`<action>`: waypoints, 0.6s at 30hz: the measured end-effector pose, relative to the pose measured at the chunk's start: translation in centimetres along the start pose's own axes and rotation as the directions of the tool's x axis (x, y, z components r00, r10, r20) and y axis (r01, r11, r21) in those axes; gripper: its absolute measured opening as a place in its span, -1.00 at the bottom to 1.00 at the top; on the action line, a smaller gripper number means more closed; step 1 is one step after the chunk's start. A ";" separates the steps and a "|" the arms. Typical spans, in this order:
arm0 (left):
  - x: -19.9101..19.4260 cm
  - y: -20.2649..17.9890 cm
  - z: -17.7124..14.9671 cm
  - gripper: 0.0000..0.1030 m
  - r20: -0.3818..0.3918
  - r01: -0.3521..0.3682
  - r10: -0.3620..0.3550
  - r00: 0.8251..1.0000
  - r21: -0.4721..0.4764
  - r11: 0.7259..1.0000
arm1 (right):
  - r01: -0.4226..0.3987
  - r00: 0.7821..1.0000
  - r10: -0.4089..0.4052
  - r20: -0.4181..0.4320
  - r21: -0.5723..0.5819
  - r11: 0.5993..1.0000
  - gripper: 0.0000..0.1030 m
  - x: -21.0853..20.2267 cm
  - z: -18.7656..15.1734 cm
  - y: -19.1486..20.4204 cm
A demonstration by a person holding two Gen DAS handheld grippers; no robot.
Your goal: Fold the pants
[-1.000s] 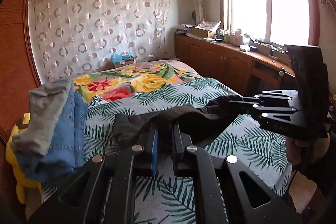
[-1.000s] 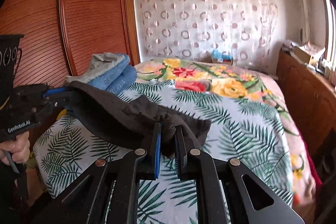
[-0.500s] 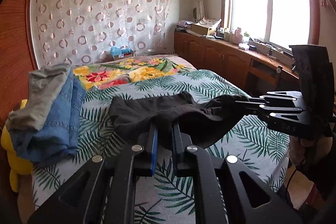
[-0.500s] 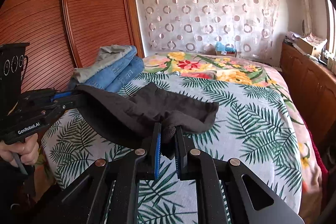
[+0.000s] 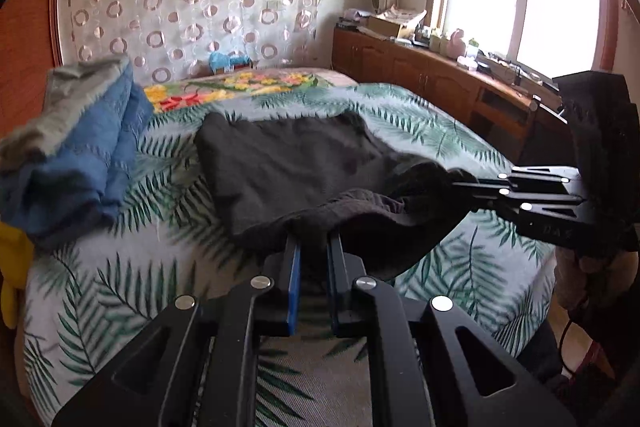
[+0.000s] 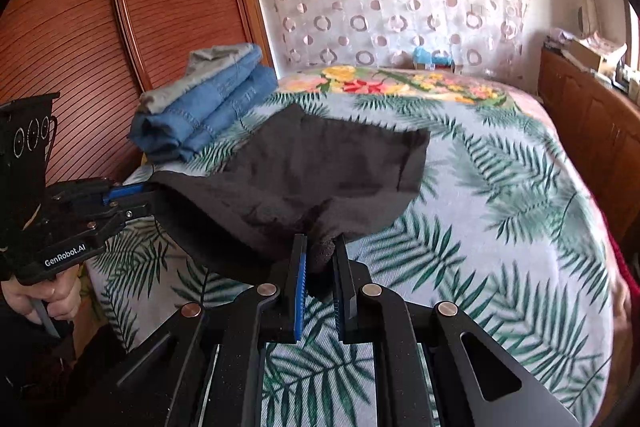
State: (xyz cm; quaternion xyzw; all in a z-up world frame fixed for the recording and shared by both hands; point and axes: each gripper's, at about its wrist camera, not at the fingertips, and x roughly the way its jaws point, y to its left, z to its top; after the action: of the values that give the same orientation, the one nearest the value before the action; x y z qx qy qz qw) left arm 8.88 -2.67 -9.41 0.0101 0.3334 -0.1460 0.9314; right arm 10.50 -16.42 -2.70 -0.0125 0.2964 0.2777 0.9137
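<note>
Left claw (image 5: 313, 247) and right claw (image 6: 320, 247) clamped on black pants (image 5: 288, 163), far end draped on bed (image 5: 460, 143)

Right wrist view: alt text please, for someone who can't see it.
Right gripper and left gripper each pinch an edge of dark grey pants, far end resting on a palm-leaf bedspread; folded blue jeans lie beyond.

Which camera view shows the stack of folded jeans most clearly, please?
The right wrist view: the stack of folded jeans sits whole and sharp beside the wardrobe. In the left wrist view the same stack is blurred at the frame's left edge.
</note>
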 end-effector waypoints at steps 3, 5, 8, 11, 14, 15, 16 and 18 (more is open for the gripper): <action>0.8 0.0 -1.2 -0.77 -0.034 -0.006 0.005 0.999 -0.005 1.000 | 0.015 1.000 -0.015 -0.021 0.007 1.000 -0.79 0.7 -0.2 -0.2; 1.0 0.0 -1.6 -0.77 -0.046 -0.002 0.002 0.999 -0.013 1.000 | 0.020 0.999 -0.020 -0.028 0.010 1.000 -0.79 0.9 -0.2 -0.4; 1.1 0.1 -2.2 -0.77 -0.056 -0.001 0.000 0.998 -0.022 1.000 | 0.021 0.999 -0.020 -0.036 0.014 1.000 -0.79 1.0 -0.5 -0.3; 1.4 0.2 -2.7 -0.77 -0.069 -0.004 0.001 0.998 -0.032 0.999 | 0.022 0.999 -0.021 -0.047 0.016 1.000 -0.79 1.0 -0.5 -0.2; 1.8 0.2 -3.1 -0.76 -0.088 -0.009 0.005 0.996 -0.046 0.999 | 0.023 0.998 -0.022 -0.061 0.023 0.999 -0.79 1.3 -0.8 -0.3; 2.0 0.2 -3.3 -0.74 -0.092 -0.010 0.005 0.996 -0.049 0.999 | 0.024 0.998 -0.023 -0.065 0.026 0.999 -0.79 1.4 -0.8 -0.3; 2.0 0.2 -3.4 -0.73 -0.093 -0.010 0.006 0.996 -0.050 0.999 | 0.026 0.997 -0.024 -0.067 0.028 0.999 -0.79 1.5 -0.9 -0.3; 2.0 0.2 -3.4 -0.71 -0.089 -0.011 0.007 0.996 -0.054 0.998 | 0.025 0.998 -0.023 -0.064 0.032 0.999 -0.79 1.6 -0.9 -0.3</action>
State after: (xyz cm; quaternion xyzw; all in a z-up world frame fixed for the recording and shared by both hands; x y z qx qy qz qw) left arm 8.33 -2.58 -13.36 -0.0072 0.3783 -0.1321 0.9162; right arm 11.22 -16.09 -4.39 -0.0101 0.3298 0.2612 0.9072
